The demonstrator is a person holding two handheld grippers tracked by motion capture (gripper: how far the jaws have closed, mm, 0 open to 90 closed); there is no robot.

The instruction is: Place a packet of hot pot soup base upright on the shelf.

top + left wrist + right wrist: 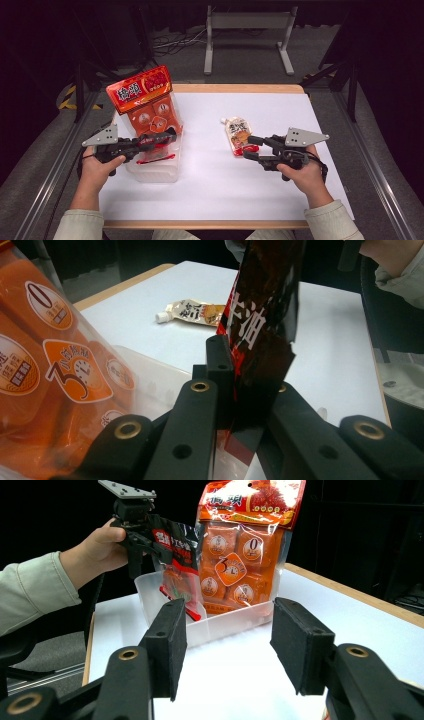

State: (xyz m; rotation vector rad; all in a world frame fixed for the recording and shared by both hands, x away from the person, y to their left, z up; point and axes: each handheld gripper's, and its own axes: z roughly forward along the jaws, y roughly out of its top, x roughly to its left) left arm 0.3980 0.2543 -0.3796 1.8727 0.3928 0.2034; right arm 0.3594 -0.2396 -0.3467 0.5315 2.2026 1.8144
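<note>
White table [210, 200] — my left claw [170, 136] clamps the dark sachet [260, 340] over the clear bin [225, 622] for dropping in; right claw [250, 147] gapes, empty, beside the spout pouch [237, 132].

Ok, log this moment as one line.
left tongs: shut on dark sachet, over clear tub | orange pack: standing in tub | right tongs: open, at spouted pouch on table

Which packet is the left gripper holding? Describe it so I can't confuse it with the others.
Start at the clear plastic bin on the white table's left side. Above it, the left gripper pinches a dark glossy sauce packet with red and white print. Unlike the big orange snack bag standing in the bin, it is small, flat and almost black.
</note>
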